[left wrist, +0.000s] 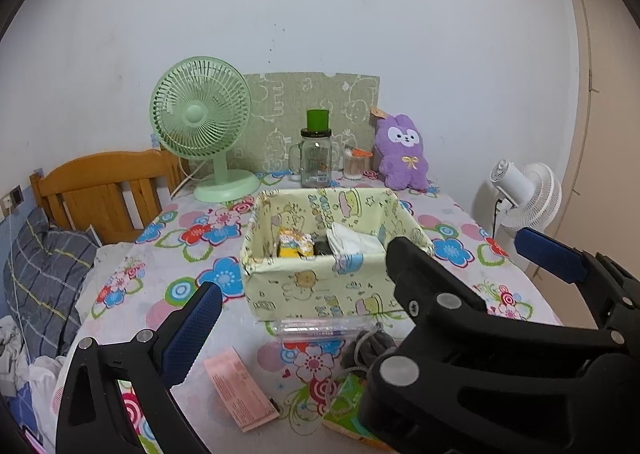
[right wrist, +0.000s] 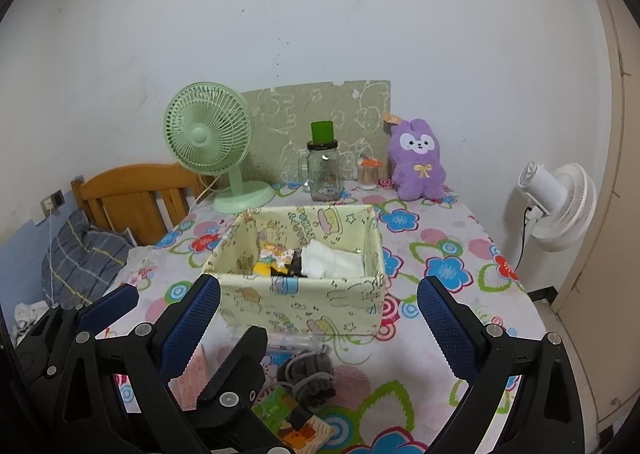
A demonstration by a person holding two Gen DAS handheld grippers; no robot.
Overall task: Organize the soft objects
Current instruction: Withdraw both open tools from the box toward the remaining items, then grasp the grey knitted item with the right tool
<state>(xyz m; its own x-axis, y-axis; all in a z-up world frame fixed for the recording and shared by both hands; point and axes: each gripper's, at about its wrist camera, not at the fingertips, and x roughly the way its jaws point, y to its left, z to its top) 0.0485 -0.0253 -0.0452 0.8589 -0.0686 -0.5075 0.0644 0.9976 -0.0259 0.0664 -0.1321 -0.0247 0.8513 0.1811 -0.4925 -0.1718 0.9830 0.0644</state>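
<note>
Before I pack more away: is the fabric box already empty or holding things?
Holding things. The fabric box contains a white cloth and a yellow packet.
</note>
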